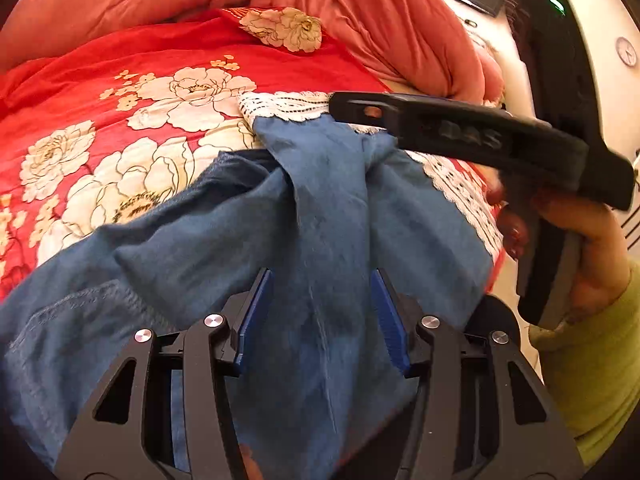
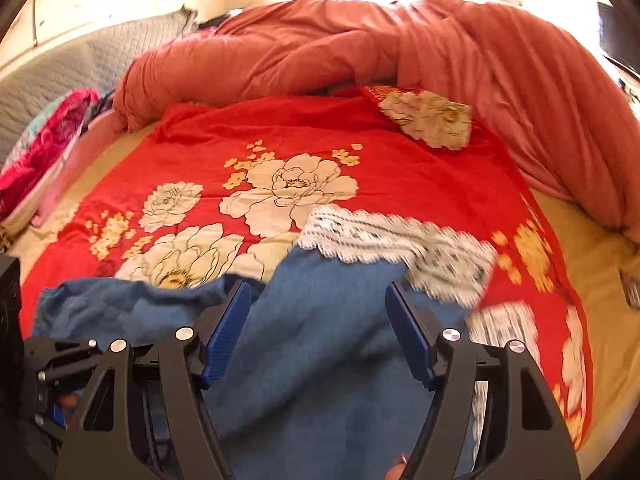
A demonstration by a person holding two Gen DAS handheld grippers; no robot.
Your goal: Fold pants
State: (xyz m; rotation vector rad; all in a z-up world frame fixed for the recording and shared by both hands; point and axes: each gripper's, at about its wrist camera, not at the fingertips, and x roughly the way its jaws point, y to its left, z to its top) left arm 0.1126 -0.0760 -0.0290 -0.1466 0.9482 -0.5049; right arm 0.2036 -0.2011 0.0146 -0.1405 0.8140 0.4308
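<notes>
Left wrist view: left tongs (image 1: 322, 300) spread open over bunched blue pants (image 1: 312, 208) lying on red floral sheet (image 1: 120, 80); right tongs (image 1: 440, 124) cross above the lace hem (image 1: 288, 106), state unclear here. Right wrist view: right tongs (image 2: 318, 320) open, pants (image 2: 320, 340) between the pads, nothing clamped; orange duvet (image 2: 440, 40) behind.

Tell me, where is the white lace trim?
In both views, the white lace trim edges the far end of the blue denim pants, lying on the red flowered bedsheet.
</notes>
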